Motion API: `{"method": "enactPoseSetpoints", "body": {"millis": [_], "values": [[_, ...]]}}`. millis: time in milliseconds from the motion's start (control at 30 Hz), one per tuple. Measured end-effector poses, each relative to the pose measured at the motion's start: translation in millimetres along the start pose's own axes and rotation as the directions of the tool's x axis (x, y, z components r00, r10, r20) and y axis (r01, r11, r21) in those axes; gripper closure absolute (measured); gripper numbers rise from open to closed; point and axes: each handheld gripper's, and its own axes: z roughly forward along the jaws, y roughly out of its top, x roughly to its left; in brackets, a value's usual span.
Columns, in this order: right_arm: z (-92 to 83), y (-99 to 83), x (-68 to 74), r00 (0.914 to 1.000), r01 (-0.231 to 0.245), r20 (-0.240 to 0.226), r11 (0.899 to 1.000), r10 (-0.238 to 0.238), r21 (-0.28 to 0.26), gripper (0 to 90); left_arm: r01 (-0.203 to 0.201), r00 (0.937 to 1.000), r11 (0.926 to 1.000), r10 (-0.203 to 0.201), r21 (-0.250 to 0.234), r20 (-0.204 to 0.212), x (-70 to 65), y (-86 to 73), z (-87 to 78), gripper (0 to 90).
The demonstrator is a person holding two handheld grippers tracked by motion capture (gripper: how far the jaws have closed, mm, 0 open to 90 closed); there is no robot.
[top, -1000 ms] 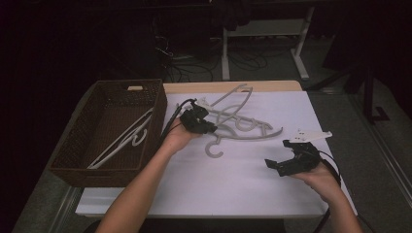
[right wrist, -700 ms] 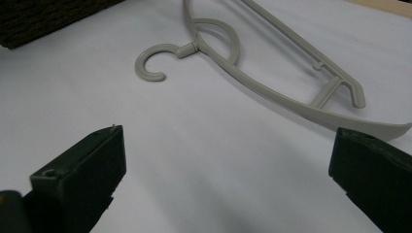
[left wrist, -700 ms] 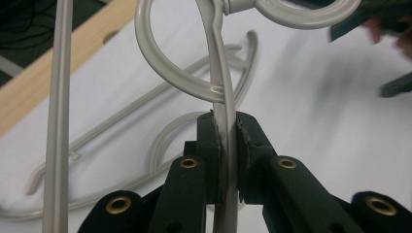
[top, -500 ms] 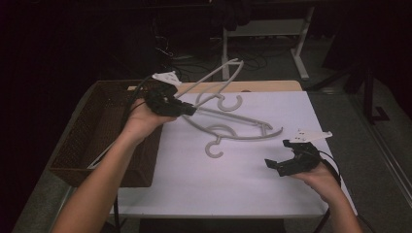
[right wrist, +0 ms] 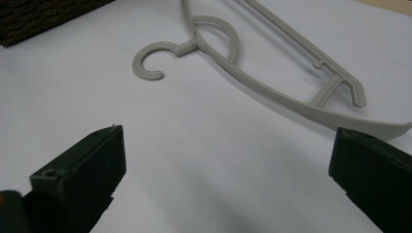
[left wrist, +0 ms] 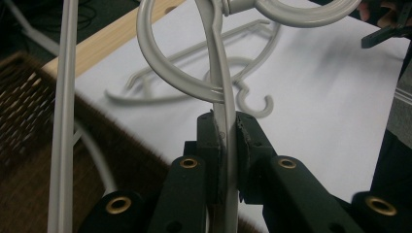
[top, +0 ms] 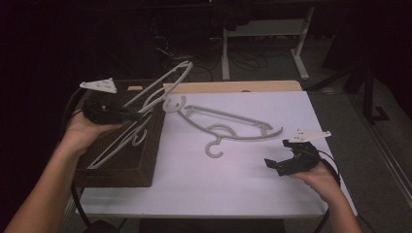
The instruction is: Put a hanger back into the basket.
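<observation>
Hanger (top: 160,90) clamped by its thin arm in left claw (left wrist: 226,131), lifted over wicker basket (top: 121,165) just beneath for dropping in. Right claw (right wrist: 228,165) spread wide, empty, resting low; second hanger (right wrist: 272,73) flat on bench (top: 233,179) just ahead, presumably next.

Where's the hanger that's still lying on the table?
In the high view, the loose hanger lies mid-table on the white sheet, between the basket and the right gripper.

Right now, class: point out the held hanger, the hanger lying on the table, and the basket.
held hanger (left wrist: 224,92), left gripper view, on its stem.
lying hanger (top: 228,127), high view, on its neck.
basket (top: 131,167), high view, on its near wall.
</observation>
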Motion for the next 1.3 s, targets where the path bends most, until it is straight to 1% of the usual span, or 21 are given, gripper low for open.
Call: {"method": "enactPoseSetpoints", "body": {"millis": [100, 200, 267, 367, 400, 467, 500, 600, 667, 733, 767, 800, 833, 867, 900, 967, 1000, 1033, 1067, 1167, 1300], "values": [[0.0, 0.0, -0.2, 1.0, -0.001, 0.001, 1.0, 0.001, -0.002, 0.0, 0.024, 0.9996, 0.9997, -0.024, -0.003, -0.017, 10.4, -17.5, -10.9, 82.5], [0.5, -0.1, -0.1, 1.0, -0.003, 0.002, 1.0, 0.003, 0.001, 0.0, 0.049, 0.9986, 0.9988, -0.049, -0.001, -0.022, 19.5, -34.4, -17.5, 82.5], [0.6, -0.2, 0.0, 1.0, -0.003, 0.001, 1.0, 0.003, 0.003, 0.0, 0.069, 0.9973, 0.9976, -0.068, 0.007, -0.028, 26.5, -47.4, -22.0, 82.5], [0.9, -0.3, -0.3, 1.0, -0.003, 0.002, 1.0, 0.003, 0.004, 0.0, 0.11, 0.9934, 0.9939, -0.11, 0.001, -0.031, 36.3, -63.7, -26.1, 82.5], [1.0, -0.3, -0.5, 1.0, -0.004, 0.002, 1.0, 0.004, 0.005, 0.0, 0.114, 0.993, 0.9935, -0.114, 0.005, -0.032, 38.8, -67.3, -26.5, 82.4], [1.3, -0.2, -0.6, 1.0, -0.004, 0.004, 1.0, 0.004, 0.007, 0.0, 0.149, 0.9885, 0.9889, -0.149, 0.001, -0.027, 46.1, -78.3, -25.8, 82.4], [1.5, -0.2, -0.4, 1.0, -0.004, 0.003, 1.0, 0.004, 0.007, 0.0, 0.159, 0.987, 0.9873, -0.159, 0.0, -0.026, 48.7, -82.4, -24.7, 82.4], [2.2, -0.3, -0.5, 1.0, -0.003, 0.004, 1.0, 0.003, 0.009, 0.0, 0.184, 0.9826, 0.9829, -0.183, 0.013, -0.03, 53.7, -91.7, -20.9, 82.4], [2.2, -0.3, -0.5, 1.0, -0.003, 0.004, 1.0, 0.003, 0.009, 0.0, 0.19, 0.9812, 0.9813, -0.189, 0.028, -0.039, 56.0, -96.7, -18.4, 82.3], [1.8, -0.3, -0.3, 1.0, -0.003, 0.004, 1.0, 0.003, 0.009, 0.0, 0.209, 0.9776, 0.9771, -0.208, 0.04, -0.034, 59.2, -102.5, -16.2, 82.2], [1.5, -0.4, -0.4, 1.0, -0.004, 0.005, 1.0, 0.004, 0.009, 0.0, 0.208, 0.9778, 0.9768, -0.206, 0.053, -0.042, 59.9, -105.1, -14.9, 81.9], [1.3, -0.4, -0.6, 1.0, -0.004, 0.005, 1.0, 0.004, 0.008, 0.0, 0.199, 0.9786, 0.9781, -0.195, 0.061, -0.065, 59.9, -107.3, -14.0, 81.4], [0.9, -0.4, -0.8, 1.0, -0.005, 0.005, 1.0, 0.005, 0.004, 0.0, 0.199, 0.9777, 0.9778, -0.194, 0.065, -0.081, 60.3, -109.1, -13.7, 74.6], [0.9, -0.4, -0.8, 1.0, -0.005, 0.005, 1.0, 0.005, 0.004, 0.0, 0.207, 0.9762, 0.9767, -0.202, 0.057, -0.077, 60.9, -110.4, -14.0, 74.6], [0.6, -0.3, -0.6, 1.0, -0.006, 0.005, 1.0, 0.006, 0.002, 0.0, 0.209, 0.9761, 0.9767, -0.205, 0.048, -0.071, 61.3, -111.4, -14.7, 71.3], [0.6, -0.2, -0.3, 1.0, -0.006, 0.005, 1.0, 0.006, 0.002, 0.0, 0.212, 0.9746, 0.9763, -0.208, 0.045, -0.084, 61.8, -111.6, -15.9, 64.7], [0.6, -0.2, -0.2, 1.0, -0.005, 0.004, 1.0, 0.005, 0.003, 0.0, 0.214, 0.9743, 0.9761, -0.21, 0.038, -0.081, 62.1, -111.5, -16.2, 62.3], [0.6, -0.1, 0.1, 1.0, -0.005, 0.005, 1.0, 0.005, 0.003, 0.0, 0.212, 0.9747, 0.9768, -0.209, 0.032, -0.081, 61.9, -110.7, -16.3, 57.6], [0.6, -0.1, 0.1, 1.0, -0.005, 0.005, 1.0, 0.005, 0.003, 0.0, 0.211, 0.9747, 0.9771, -0.209, 0.024, -0.08, 61.1, -109.4, -16.2, 57.6], [0.6, 0.1, -0.1, 1.0, -0.005, 0.005, 1.0, 0.005, 0.001, 0.0, 0.2, 0.9768, 0.9797, -0.2, 0.001, -0.077, 56.5, -101.6, -15.1, 51.1], [0.6, 0.2, 0.1, 1.0, -0.005, 0.004, 1.0, 0.005, 0.002, 0.0, 0.187, 0.9802, 0.9818, -0.189, -0.032, -0.059, 45.5, -84.3, -9.3, 42.7]]}}
